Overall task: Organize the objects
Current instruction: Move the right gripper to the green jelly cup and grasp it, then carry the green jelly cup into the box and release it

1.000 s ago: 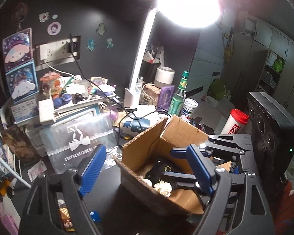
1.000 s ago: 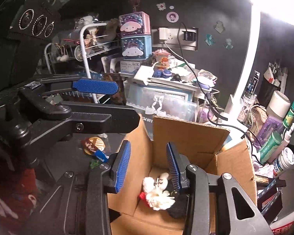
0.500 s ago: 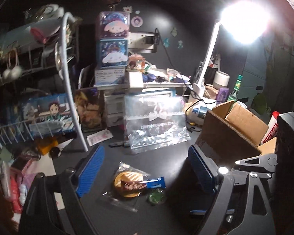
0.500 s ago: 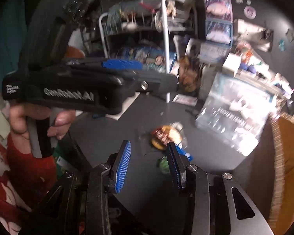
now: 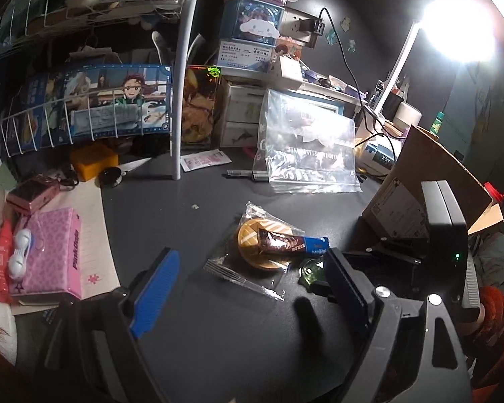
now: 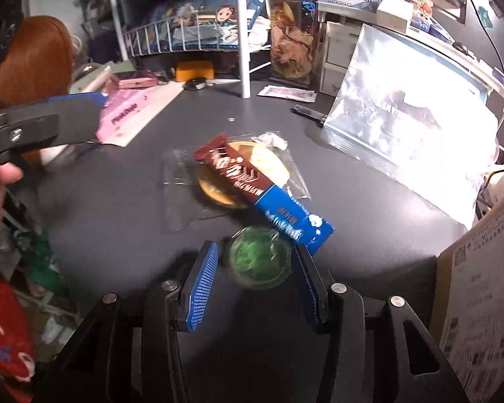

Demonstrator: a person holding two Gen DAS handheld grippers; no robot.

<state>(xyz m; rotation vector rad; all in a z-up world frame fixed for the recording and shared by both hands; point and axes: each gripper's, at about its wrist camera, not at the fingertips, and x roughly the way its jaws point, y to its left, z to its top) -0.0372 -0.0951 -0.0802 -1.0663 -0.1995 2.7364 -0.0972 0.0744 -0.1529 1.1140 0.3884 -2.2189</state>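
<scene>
A small green round cup [image 6: 260,259] lies on the dark desk, between the open jaws of my right gripper [image 6: 257,282]; whether the pads touch it I cannot tell. It also shows in the left wrist view [image 5: 310,270]. Beside it a brown and blue snack bar [image 6: 262,194] lies across a clear wrapper holding a round yellow biscuit [image 6: 218,191]; both show in the left wrist view, the bar [image 5: 290,245] above the biscuit [image 5: 252,248]. My left gripper [image 5: 252,288] is open and empty, just short of the wrapper. A cardboard box [image 5: 423,188] stands at the right.
A clear plastic bag [image 5: 307,154] leans at the back. A white rack post [image 5: 178,100] stands mid-desk, with a pen [image 5: 248,174] near it. A pink tissue pack [image 5: 50,252] and paper lie at the left. A black device [image 5: 447,228] sits by the box.
Both grippers have swung away from the cardboard box to the left. The right gripper has come down around the green cup. The left has come nearer the snack pile.
</scene>
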